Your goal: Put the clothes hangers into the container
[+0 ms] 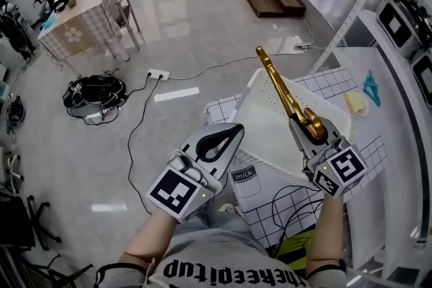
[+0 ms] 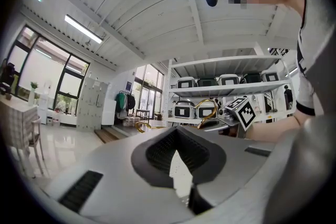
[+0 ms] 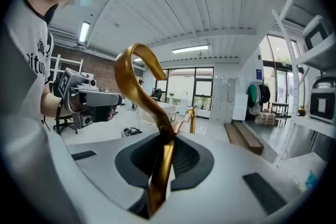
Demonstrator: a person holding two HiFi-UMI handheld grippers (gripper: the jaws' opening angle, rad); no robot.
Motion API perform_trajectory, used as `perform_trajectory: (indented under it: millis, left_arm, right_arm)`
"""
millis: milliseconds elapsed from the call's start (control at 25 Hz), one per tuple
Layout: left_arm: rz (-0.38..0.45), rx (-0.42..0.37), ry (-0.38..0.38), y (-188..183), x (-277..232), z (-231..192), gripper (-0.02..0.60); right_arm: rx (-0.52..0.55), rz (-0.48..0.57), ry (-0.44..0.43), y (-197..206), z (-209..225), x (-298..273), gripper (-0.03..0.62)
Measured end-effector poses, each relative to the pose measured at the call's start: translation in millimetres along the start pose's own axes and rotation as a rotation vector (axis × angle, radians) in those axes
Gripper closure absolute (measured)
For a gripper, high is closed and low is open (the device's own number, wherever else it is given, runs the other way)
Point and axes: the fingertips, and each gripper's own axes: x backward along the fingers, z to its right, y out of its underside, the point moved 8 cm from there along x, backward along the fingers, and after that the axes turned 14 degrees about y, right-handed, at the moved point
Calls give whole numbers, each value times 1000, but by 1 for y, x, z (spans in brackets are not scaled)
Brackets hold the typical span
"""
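Note:
In the head view my right gripper (image 1: 312, 131) is shut on the hook end of a gold clothes hanger (image 1: 280, 88). The hanger's body points up and away over a white perforated container (image 1: 266, 135). In the right gripper view the gold hook (image 3: 137, 73) curls up out of the closed pads of that gripper (image 3: 167, 152). My left gripper (image 1: 236, 129) hangs left of the container, over the floor, shut with nothing in it. In its own view the left gripper (image 2: 178, 150) shows its pads together. A teal hanger (image 1: 370, 88) lies on the white table at the far right.
The container sits on a grid-patterned cloth (image 1: 283, 209). A yellow object (image 1: 356, 103) lies beside the teal hanger. A metal shelf rack (image 1: 405, 17) with appliances stands to the right. A power strip (image 1: 158, 75) and a black cable bundle (image 1: 94, 91) lie on the floor.

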Motion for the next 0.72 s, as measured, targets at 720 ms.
perform_trajectory:
  millis: [720]
  left_arm:
    - [3, 12, -6, 0, 1, -5, 568]
  right_arm:
    - [182, -201, 95, 25, -1, -11, 419]
